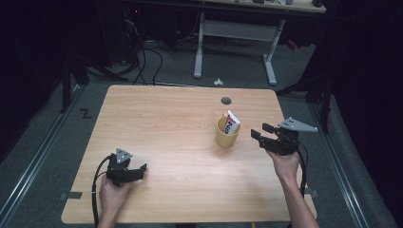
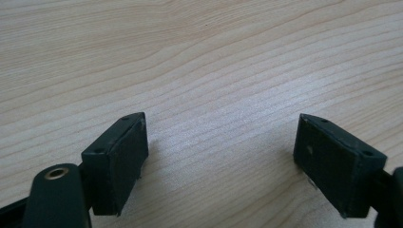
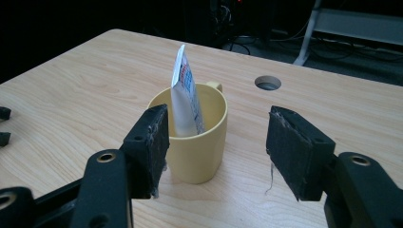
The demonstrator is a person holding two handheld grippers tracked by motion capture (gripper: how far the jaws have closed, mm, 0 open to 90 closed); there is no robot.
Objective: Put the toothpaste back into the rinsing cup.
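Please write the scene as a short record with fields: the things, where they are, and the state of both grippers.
table: light wood, round cable hole near the far edge
mug: yellow, upright, right of centre
tube: white, stands in the mug, leans on its rim, top sticks out
right gripper: open, beside the mug, jaws point at it, not touching
left gripper: open, low over bare table at the near left, nothing between jaws

Table (image 1: 180,142) evenly lit, surroundings dark, high view slightly soft.
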